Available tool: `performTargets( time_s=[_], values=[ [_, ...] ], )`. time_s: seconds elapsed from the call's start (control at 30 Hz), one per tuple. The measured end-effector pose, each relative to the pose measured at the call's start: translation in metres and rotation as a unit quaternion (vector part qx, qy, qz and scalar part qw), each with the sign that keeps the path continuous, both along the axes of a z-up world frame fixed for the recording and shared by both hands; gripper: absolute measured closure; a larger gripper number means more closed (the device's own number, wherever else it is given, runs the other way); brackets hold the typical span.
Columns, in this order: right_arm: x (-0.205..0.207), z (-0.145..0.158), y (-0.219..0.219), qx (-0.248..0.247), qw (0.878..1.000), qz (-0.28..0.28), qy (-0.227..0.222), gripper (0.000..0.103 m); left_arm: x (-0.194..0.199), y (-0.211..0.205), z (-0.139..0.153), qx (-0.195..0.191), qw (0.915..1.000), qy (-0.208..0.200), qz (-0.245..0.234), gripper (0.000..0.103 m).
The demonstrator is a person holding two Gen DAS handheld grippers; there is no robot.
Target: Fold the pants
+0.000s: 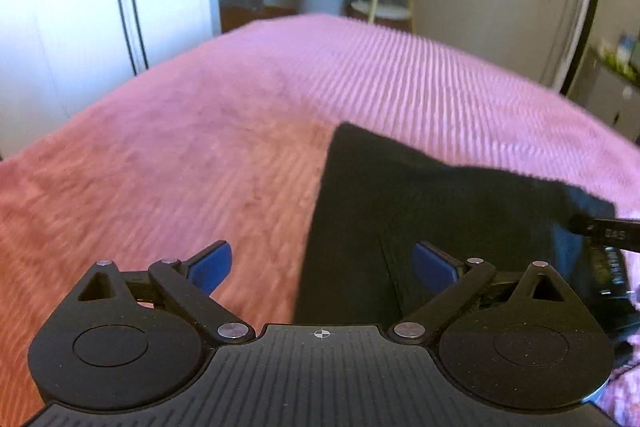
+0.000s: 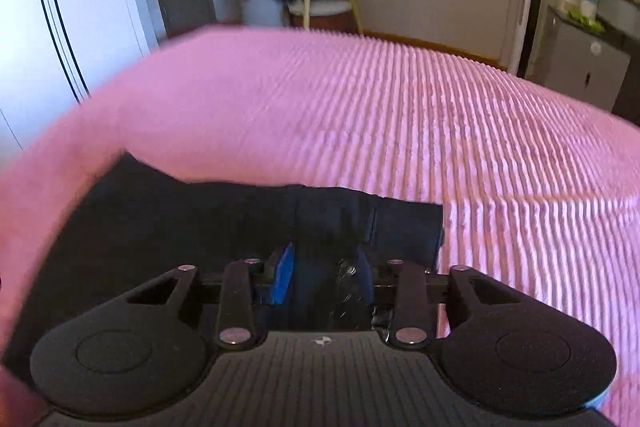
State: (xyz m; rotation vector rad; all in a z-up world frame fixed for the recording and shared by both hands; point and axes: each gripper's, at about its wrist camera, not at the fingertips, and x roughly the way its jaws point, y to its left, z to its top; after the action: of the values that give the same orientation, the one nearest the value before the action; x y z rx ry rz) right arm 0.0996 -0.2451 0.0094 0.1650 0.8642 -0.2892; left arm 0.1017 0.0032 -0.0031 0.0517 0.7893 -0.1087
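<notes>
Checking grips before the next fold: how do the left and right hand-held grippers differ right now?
The left hand-held gripper stands wide open, empty; the right hand-held gripper is narrow, closed on dark pants fabric. The left sits over the pants' edge, the right over their middle. Both point down at the pink bedspread.

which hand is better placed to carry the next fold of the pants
Right, probably. The right tool already has dark pants fabric bunched between its narrowed pads, while the left tool stands wide open above the pants with nothing gripped, over the pink bedspread.
</notes>
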Motion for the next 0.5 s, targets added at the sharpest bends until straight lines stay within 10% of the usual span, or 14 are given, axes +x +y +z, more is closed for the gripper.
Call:
performTargets(
  time_s=[0.23,0.5],
  values=[
    [0.008,-0.024,-0.008,0.002,1.000,0.018,0.013,0.075,0.040,-0.025,-0.063,0.070,0.9964,0.035,-0.032,0.000],
    [-0.074,0.013,-0.016,0.122,0.992,0.003,-0.036,0.072,-0.003,0.005,-0.035,0.025,0.9969,0.052,-0.052,0.005]
  ],
)
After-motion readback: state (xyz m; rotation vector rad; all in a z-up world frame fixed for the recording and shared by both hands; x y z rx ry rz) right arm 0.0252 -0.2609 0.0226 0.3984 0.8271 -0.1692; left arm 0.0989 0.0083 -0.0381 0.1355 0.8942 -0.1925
